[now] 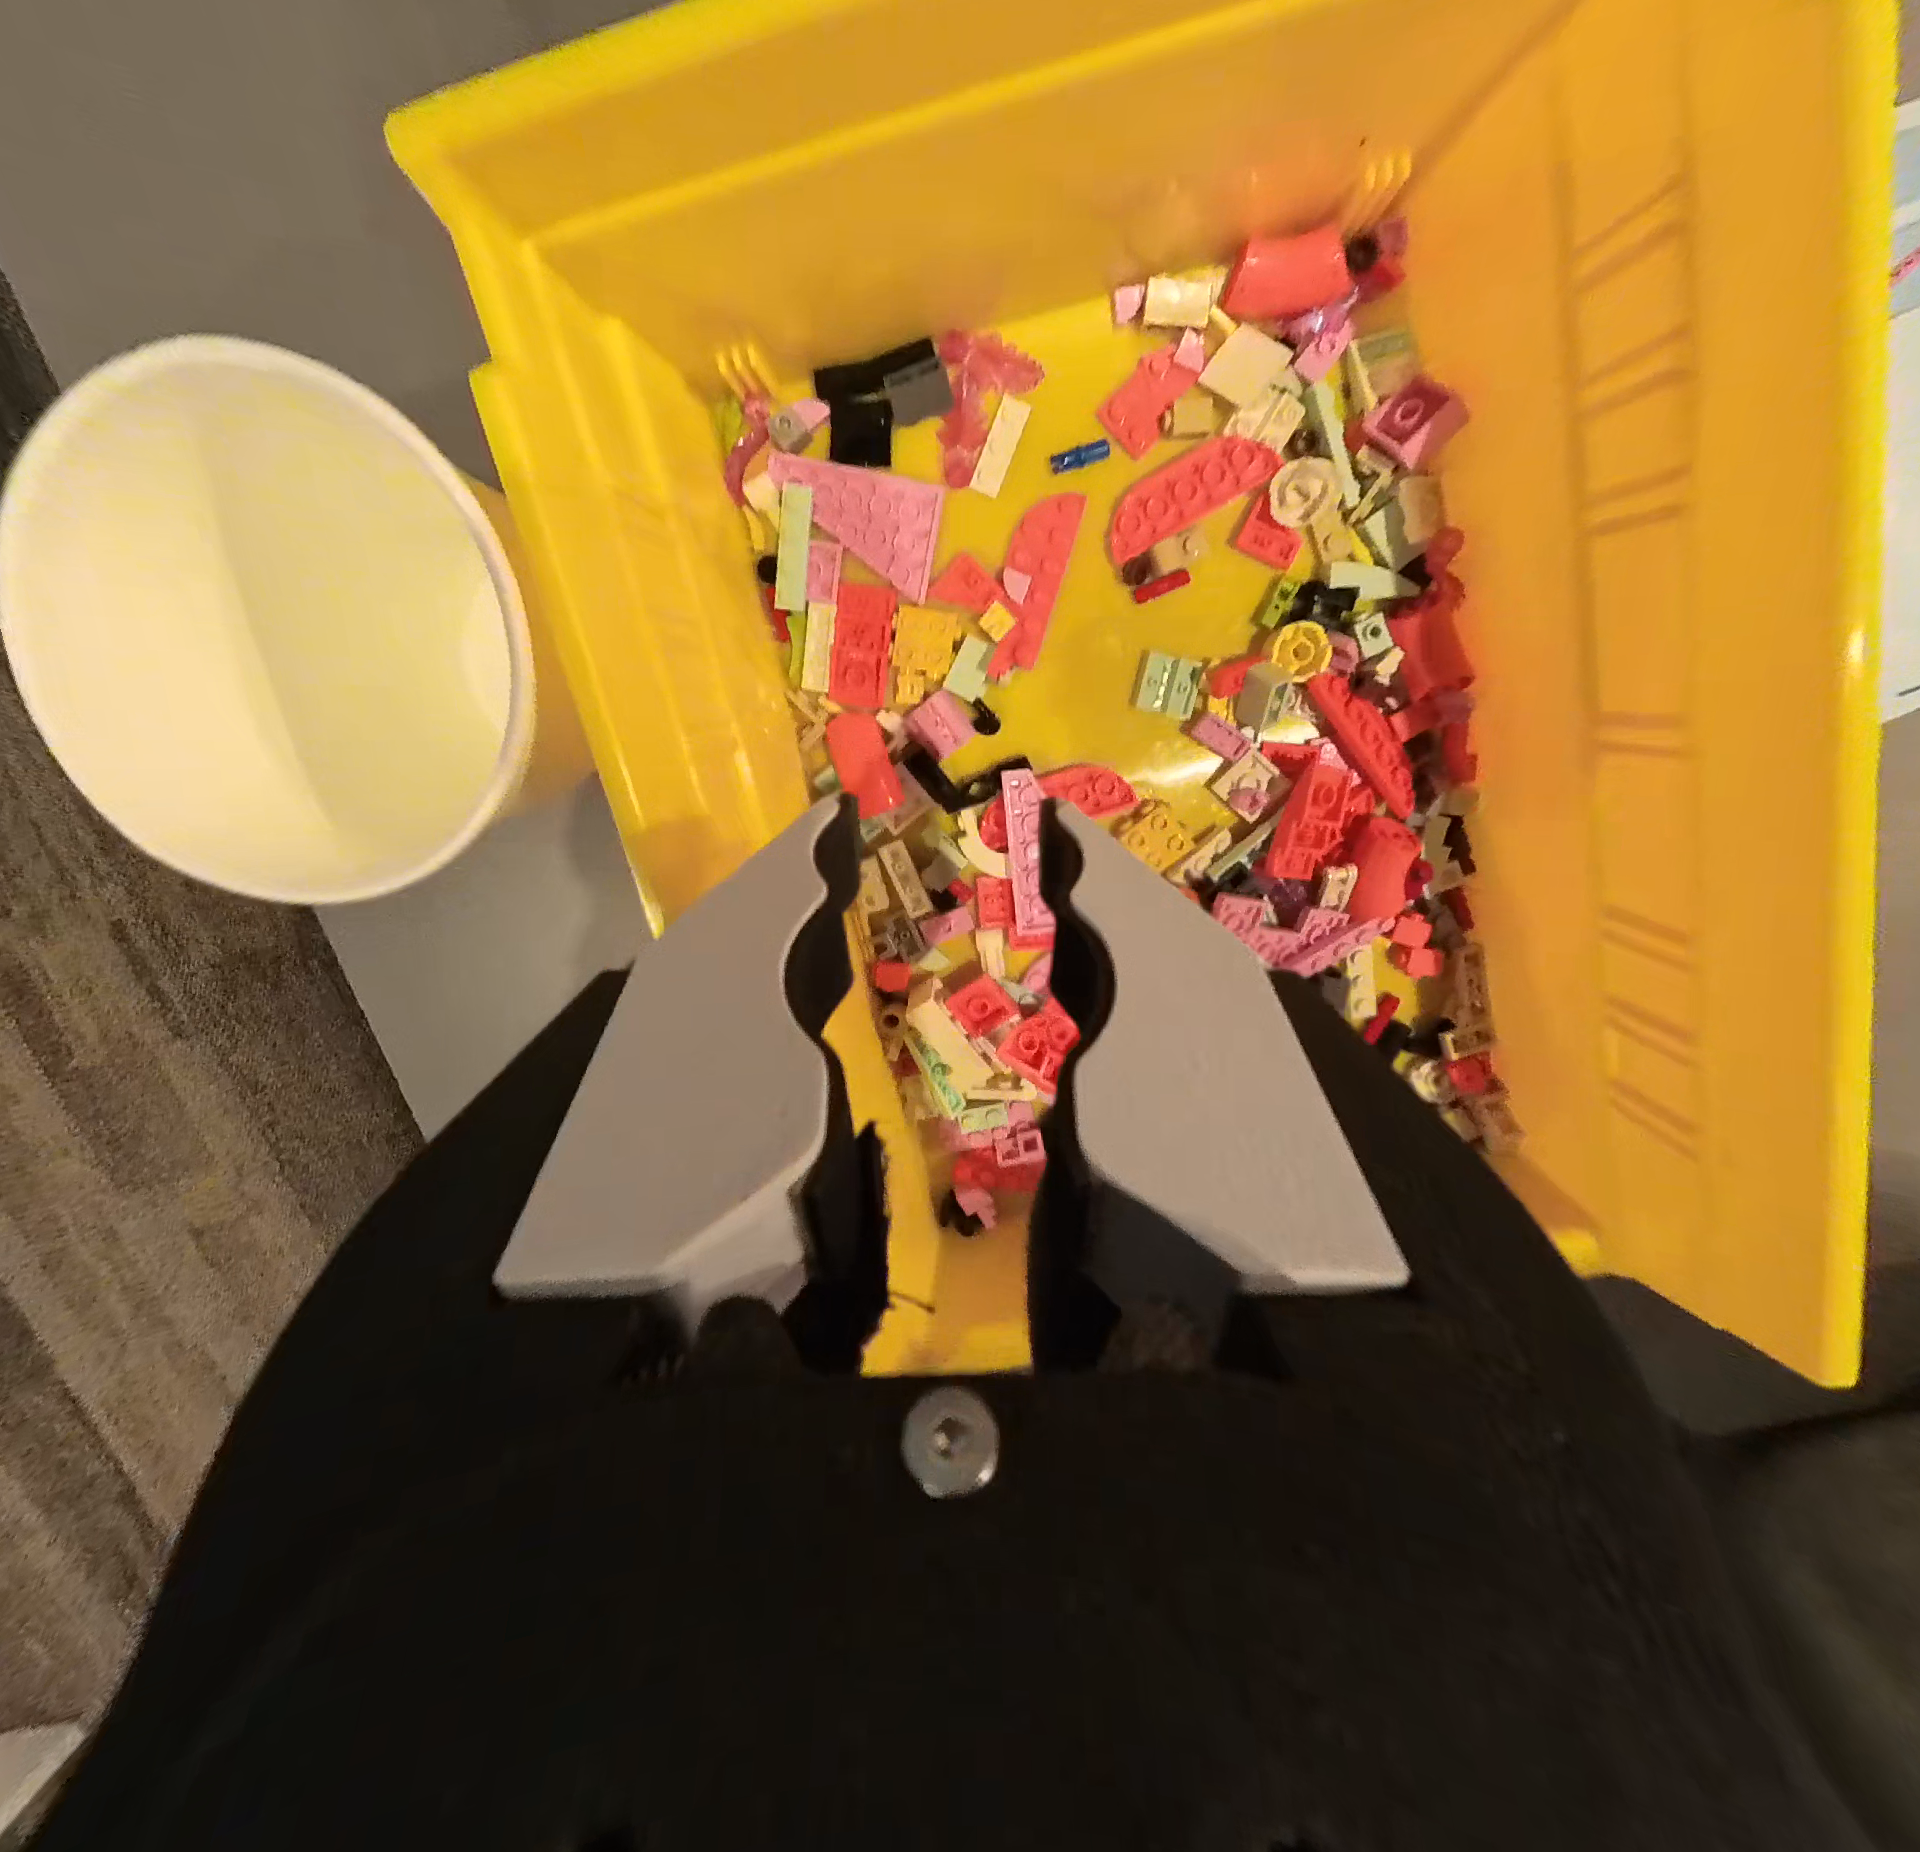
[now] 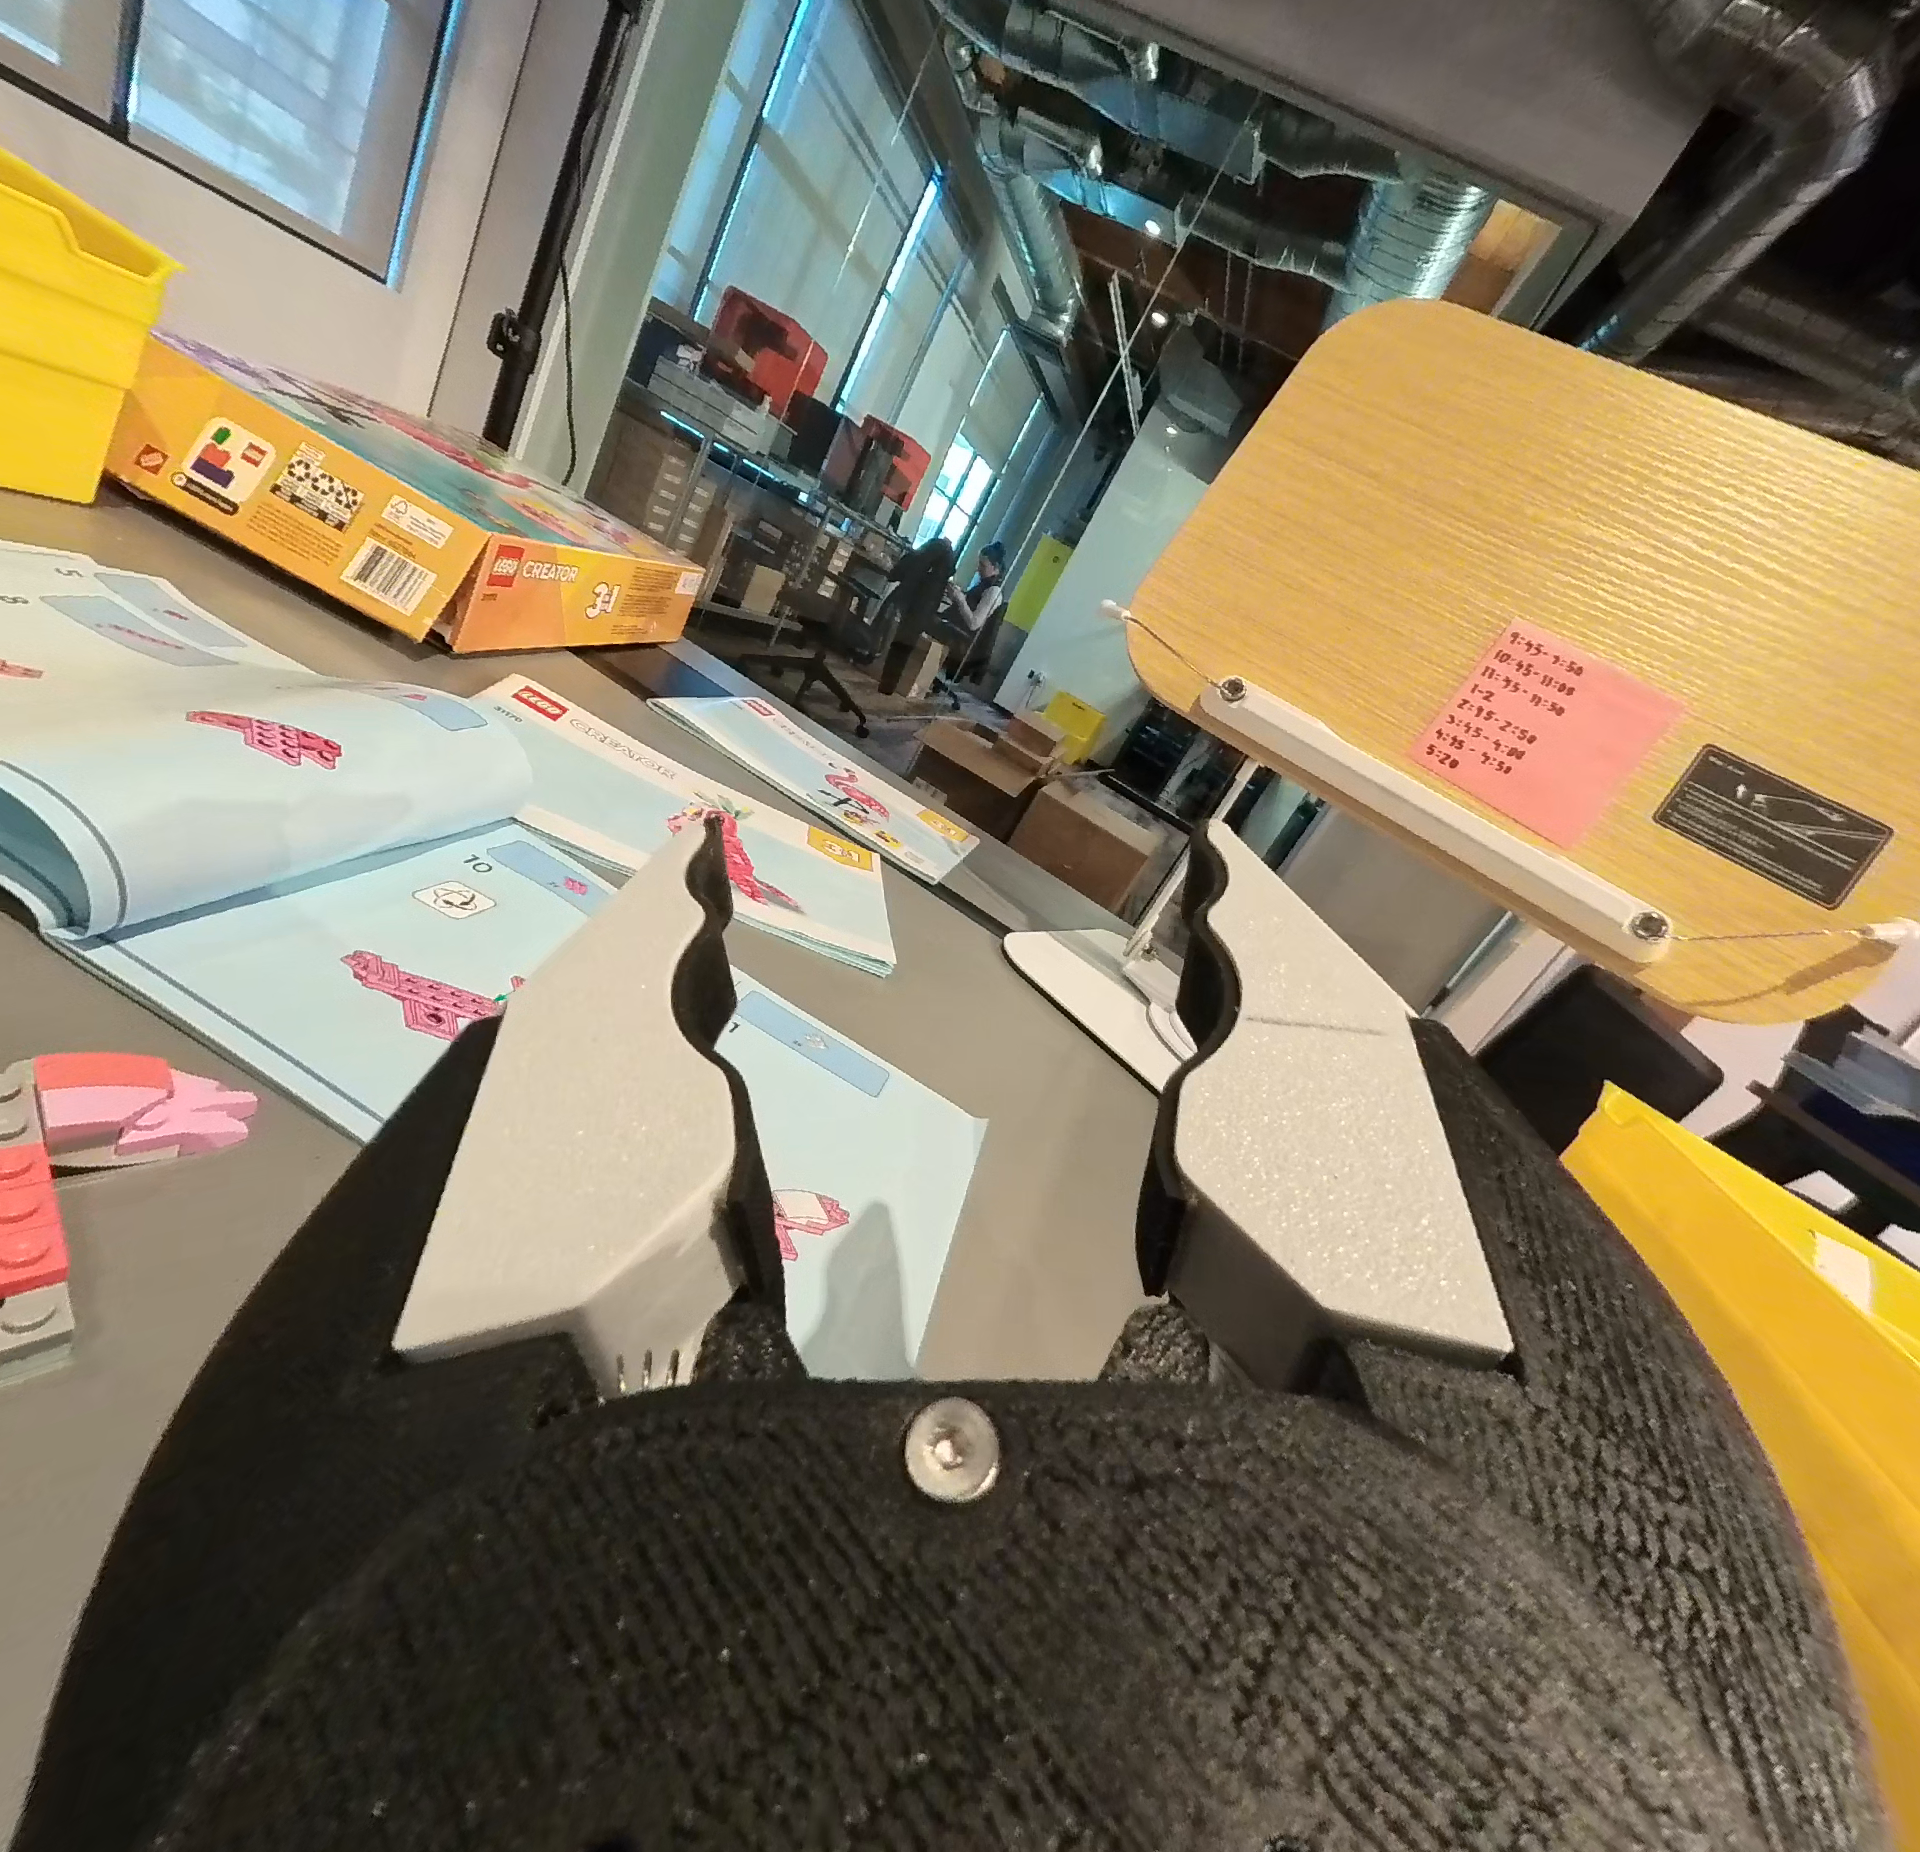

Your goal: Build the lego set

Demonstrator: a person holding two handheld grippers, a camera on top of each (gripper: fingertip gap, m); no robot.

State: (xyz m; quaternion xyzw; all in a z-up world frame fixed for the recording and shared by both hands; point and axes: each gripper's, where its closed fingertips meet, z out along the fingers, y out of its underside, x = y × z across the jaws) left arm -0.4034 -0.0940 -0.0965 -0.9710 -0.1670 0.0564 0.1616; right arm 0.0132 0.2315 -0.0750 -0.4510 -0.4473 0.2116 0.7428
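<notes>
**Left gripper picking a pink piece from the bin while the build is sitting barely started**

The left gripper is hanging over the yellow bin, its two fingers parted only a little. A long pink plate is lying along the inner face of one finger; whether it is actually being pinched or just lying among the loose pieces below, I cannot tell. Around it the loose bricks are lying scattered across the bin floor, mostly pink, coral and cream, piled thicker along one wall. Just beside the bin a white paper cup is standing with nothing showing inside it.

The right gripper is resting released, fingers wide apart and holding nothing, low over the grey table. Beyond it an open instruction booklet is lying flat, with two more booklets and the orange set box farther off. At the table's near edge a small pink and grey assembly is lying, only a few plates joined.

Judging by that small assembly and the full bin, the build is sitting at an early stage, with most pieces waiting to be found and attached.
</notes>
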